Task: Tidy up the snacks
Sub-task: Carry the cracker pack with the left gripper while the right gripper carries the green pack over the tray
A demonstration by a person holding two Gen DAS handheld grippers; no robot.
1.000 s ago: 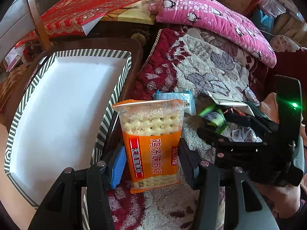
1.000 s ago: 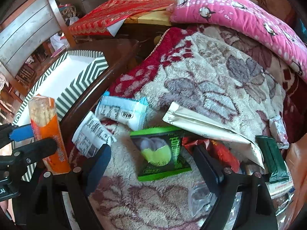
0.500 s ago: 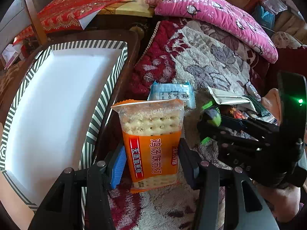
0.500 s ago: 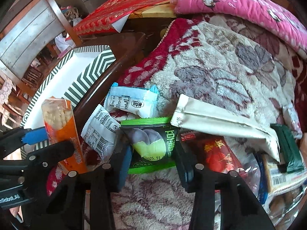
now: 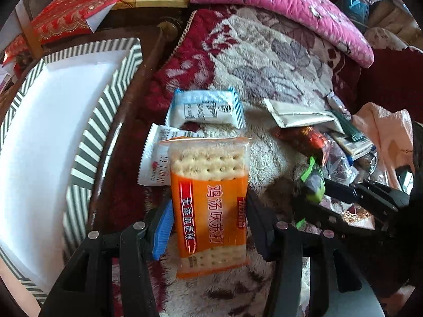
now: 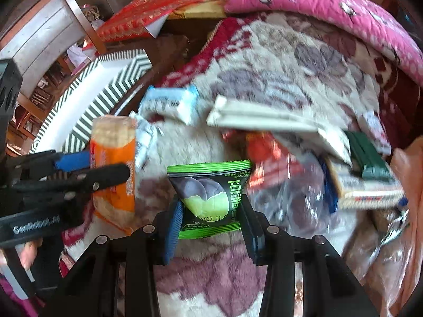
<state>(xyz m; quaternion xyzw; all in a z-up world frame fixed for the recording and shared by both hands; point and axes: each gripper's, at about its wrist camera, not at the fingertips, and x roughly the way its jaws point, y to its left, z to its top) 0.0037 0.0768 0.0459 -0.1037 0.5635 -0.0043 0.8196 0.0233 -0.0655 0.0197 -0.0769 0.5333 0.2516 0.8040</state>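
Observation:
My left gripper [image 5: 208, 224] is shut on an orange cracker pack [image 5: 208, 203] and holds it upright above the blanket, right of the striped box [image 5: 87, 137]. My right gripper [image 6: 210, 219] is shut on a green-and-black snack packet [image 6: 208, 195], lifted just off the blanket. In the left wrist view the right gripper [image 5: 314, 198] is at the right with that packet [image 5: 313, 182]. In the right wrist view the left gripper [image 6: 97, 169] holds the cracker pack [image 6: 113, 163] at the left. A light blue packet [image 5: 205, 109] and a white sachet [image 5: 156, 163] lie on the blanket.
A pile of mixed snacks [image 5: 335, 142] with a long silver-white pouch [image 5: 298, 113] lies at the right. A dark wooden rail [image 5: 127, 121] separates the box from the blanket [image 5: 264, 58]. A pink pillow [image 5: 277, 2] lies behind. A red cloth [image 5: 79, 2] covers the table beyond.
My right gripper has closed on the green packet and lifted it off the blanket. My left gripper keeps the cracker pack and has shifted toward the blanket.

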